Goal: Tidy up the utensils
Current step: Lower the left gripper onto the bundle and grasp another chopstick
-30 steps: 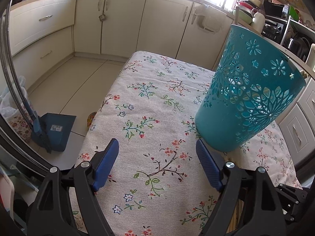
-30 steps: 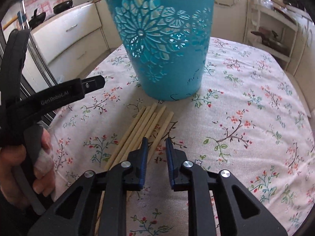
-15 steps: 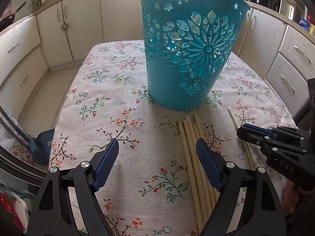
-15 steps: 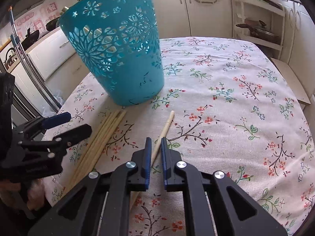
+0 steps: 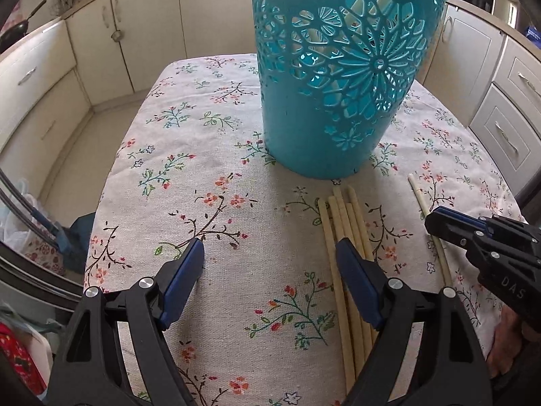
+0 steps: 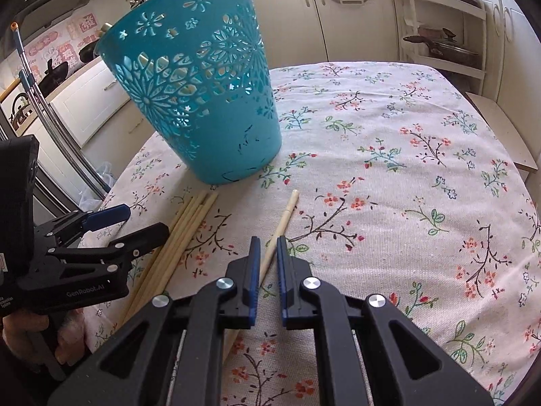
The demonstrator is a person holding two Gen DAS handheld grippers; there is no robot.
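Chopstick bundle (image 5: 341, 223) half-hidden behind tongs (image 5: 270, 253)

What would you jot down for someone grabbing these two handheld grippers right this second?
Left gripper: open, empty, hovering over the tablecloth, its right finger above the bundle of chopsticks.
Right gripper: shut on the single chopstick, which lies apart from the bundle with its far tip still on the cloth.
Teal basket: upright just behind the sticks; whether anything is inside, I cannot tell.
Done: one stick gripped.
Left: lift it into the basket, then the bundle.
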